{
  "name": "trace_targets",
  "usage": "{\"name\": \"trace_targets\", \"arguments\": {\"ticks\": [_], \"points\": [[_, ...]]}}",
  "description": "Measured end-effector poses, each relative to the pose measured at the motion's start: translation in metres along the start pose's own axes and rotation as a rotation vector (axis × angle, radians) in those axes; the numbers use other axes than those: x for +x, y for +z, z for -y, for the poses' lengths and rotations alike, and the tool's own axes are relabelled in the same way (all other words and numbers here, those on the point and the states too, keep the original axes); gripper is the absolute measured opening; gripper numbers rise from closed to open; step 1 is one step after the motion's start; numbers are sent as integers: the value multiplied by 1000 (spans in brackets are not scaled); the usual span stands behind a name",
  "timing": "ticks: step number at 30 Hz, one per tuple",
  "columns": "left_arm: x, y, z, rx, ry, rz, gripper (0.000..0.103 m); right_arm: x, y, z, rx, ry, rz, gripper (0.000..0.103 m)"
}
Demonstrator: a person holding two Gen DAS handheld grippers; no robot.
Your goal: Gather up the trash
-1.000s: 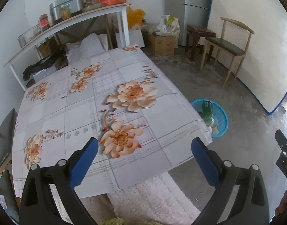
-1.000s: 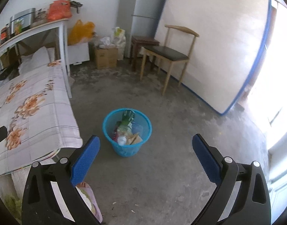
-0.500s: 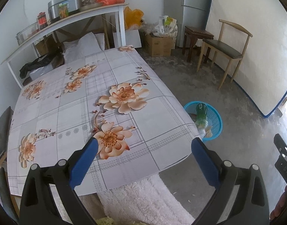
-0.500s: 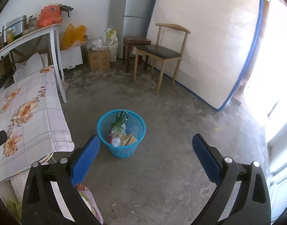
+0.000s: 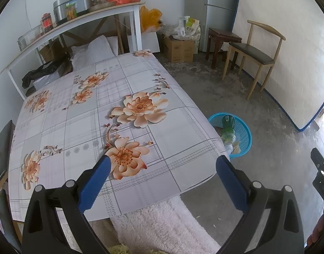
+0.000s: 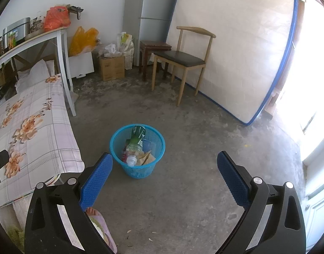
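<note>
No text can be read with certainty. The brown cardboard box (image 6: pixel 111 67) beside the wooden chair (image 6: pixel 184 59) carries dark print, and the green bottle (image 6: pixel 137 134) in the blue mesh basket (image 6: pixel 138 171) a white mark, both illegible.

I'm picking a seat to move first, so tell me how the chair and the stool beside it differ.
The chair has a curved backrest; the stool has none. The chair's frame is pale wood with a dark padded seat; the stool is dark reddish-brown all over. The chair stands nearer the leaning mattress, the stool nearer the fridge. Both are four-legged, upright and bare on top.
</note>
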State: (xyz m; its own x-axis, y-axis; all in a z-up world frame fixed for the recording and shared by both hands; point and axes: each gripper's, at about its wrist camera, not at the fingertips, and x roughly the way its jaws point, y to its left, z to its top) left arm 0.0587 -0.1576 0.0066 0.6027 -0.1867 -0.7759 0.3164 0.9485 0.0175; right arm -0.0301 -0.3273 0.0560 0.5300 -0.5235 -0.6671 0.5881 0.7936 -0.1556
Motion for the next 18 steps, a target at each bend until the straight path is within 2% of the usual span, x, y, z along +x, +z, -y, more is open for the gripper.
{"name": "trace_targets", "arguments": {"ticks": [18], "points": [[0, 0, 0, 2, 2, -2, 97, 0, 4, 1, -2, 1, 4, 95]]}}
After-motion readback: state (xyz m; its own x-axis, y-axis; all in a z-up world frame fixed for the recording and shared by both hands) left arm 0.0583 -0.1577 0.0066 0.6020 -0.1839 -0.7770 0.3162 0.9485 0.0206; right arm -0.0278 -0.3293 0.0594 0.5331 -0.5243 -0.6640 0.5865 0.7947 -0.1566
